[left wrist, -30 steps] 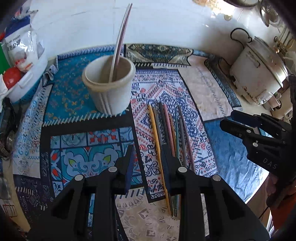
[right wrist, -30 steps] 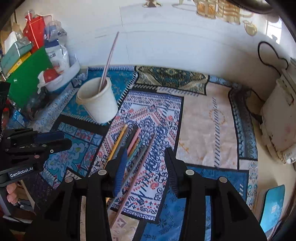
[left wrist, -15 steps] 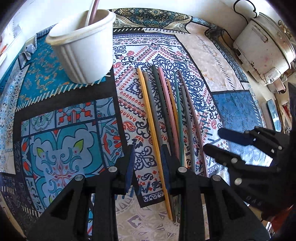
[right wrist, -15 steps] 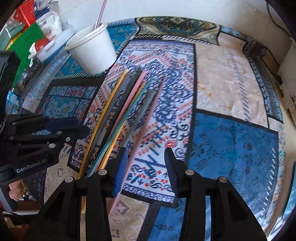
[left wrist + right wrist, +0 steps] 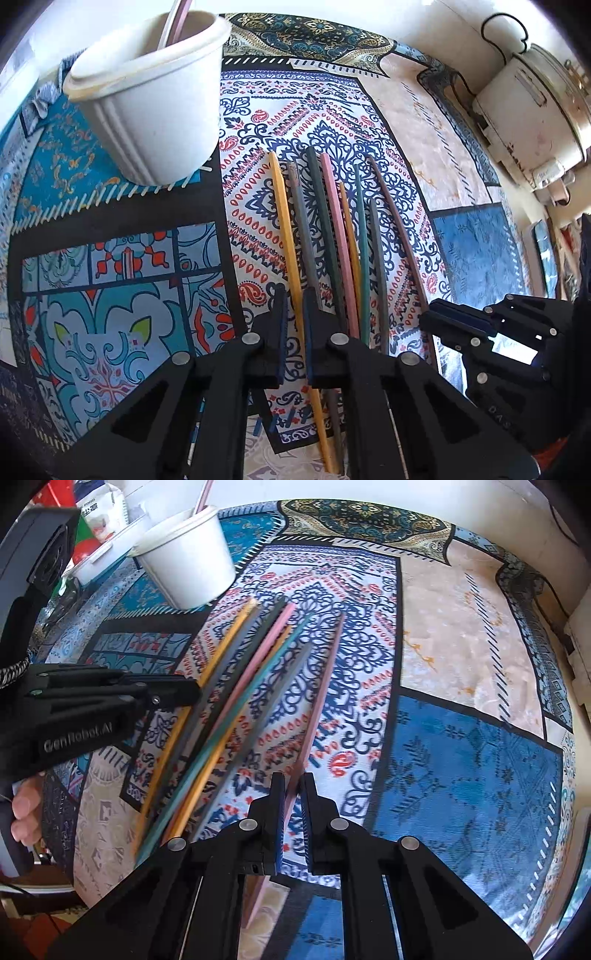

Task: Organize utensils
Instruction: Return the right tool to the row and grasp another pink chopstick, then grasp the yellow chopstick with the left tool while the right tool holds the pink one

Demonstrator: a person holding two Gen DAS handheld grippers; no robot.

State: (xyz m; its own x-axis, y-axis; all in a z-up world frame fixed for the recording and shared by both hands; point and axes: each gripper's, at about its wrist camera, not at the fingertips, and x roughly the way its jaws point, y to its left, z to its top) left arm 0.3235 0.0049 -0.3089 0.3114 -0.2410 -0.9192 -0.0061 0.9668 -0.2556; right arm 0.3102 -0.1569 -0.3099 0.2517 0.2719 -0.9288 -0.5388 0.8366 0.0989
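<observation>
Several coloured chopsticks lie side by side on the patterned cloth. My left gripper points steeply down at the leftmost one, a yellow chopstick, and its jaws are closing tight on it. At the right end of the row, my right gripper has its jaws closing on a brownish-pink chopstick, and the pads touch it. Each gripper shows in the other's view: the right gripper and the left gripper. A white ribbed cup behind the row holds a pink pair.
A white rice cooker with its cord stands at the far right by the wall. A white tub with bags and a red carton sits at the far left. A person's fingers hold the left gripper's handle. The cloth's near edge lies below the grippers.
Both grippers have dropped toward the cloth and tipped more downward. Their jaws, apart before, have come together on the yellow chopstick and the brownish-pink chopstick.
</observation>
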